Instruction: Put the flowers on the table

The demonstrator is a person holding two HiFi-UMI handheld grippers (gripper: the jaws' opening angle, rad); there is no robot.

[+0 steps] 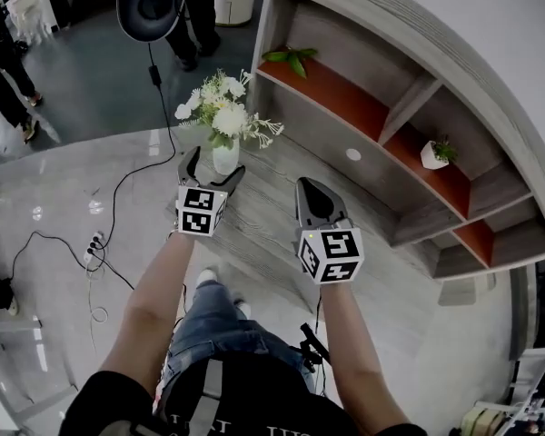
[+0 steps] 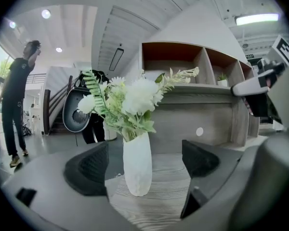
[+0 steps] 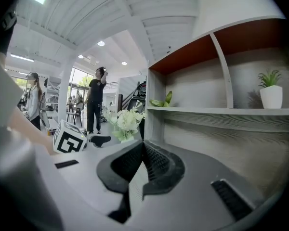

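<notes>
Shelf unit [image 1: 409,125] fills the head view from 12 to 3 o'clock. The wood-grain table [image 1: 271,214] runs along its foot. The white vase [image 2: 137,165] with the flowers [image 1: 222,112] stands upright on that table top, base flat on the grain, at 12 o'clock from my left gripper [image 1: 216,163]. So the flowers are already where the task wants them. Left gripper: jaws wide apart, one pad at 9 and one at 3 o'clock of the vase body, with a clear gap on both sides as far as its own view shows; it holds nothing. Right gripper [image 1: 314,194]: at 4 o'clock from the left one, jaws pressed together on nothing, pointing at the shelf front. Judgement: this fits either a vase just let go after placing, or an open jaw lined up to close on it. I cannot settle which. Either way, any left-gripper motion must keep the pads off the narrow, top-heavy vase so it doesn't tip.
</notes>
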